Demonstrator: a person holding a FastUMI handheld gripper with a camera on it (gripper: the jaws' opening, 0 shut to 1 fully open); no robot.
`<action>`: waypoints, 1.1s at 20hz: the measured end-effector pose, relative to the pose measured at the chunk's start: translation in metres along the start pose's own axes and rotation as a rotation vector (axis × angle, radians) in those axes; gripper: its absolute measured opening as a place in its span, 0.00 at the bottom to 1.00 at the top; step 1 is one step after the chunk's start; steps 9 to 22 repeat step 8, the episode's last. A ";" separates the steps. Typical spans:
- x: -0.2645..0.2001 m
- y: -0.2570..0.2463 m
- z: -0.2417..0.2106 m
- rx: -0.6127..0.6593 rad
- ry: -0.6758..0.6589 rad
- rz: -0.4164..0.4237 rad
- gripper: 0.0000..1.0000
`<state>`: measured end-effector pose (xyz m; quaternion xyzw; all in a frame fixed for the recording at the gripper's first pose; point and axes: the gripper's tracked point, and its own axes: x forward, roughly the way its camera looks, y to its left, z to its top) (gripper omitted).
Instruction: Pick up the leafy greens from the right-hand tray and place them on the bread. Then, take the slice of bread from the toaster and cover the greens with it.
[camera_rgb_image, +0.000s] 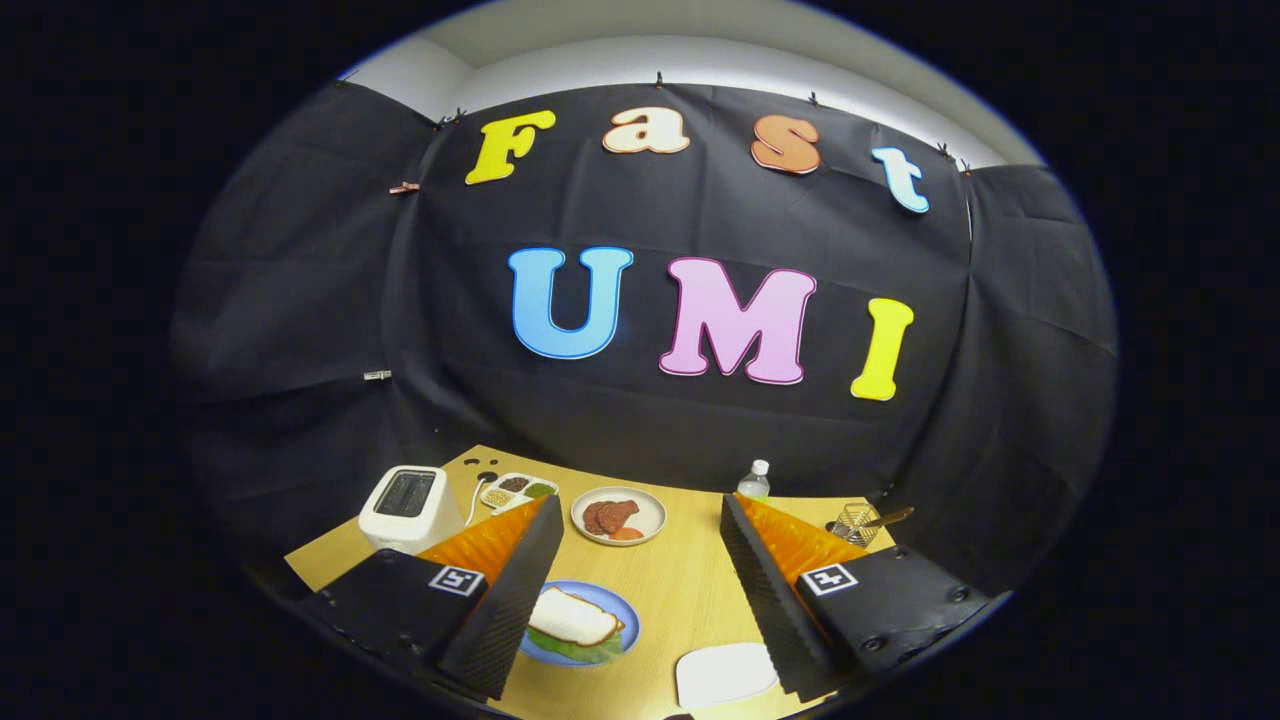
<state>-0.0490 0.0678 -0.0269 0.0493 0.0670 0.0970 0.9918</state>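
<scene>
Open hand-held gripper (640, 545) above sandwich (575, 622)

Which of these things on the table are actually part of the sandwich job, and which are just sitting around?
Part of the job: toaster; blue plate with bread lying over leafy greens; white tray, now bare; the open gripper.

Lying about: plate of meat slices, compartment dish, water bottle, wire basket.
</scene>
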 end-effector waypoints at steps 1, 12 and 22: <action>0.000 0.000 0.000 0.001 0.003 -0.002 0.99; 0.001 0.001 0.004 0.008 -0.007 -0.002 0.99; 0.001 0.001 0.004 0.008 -0.007 -0.002 0.99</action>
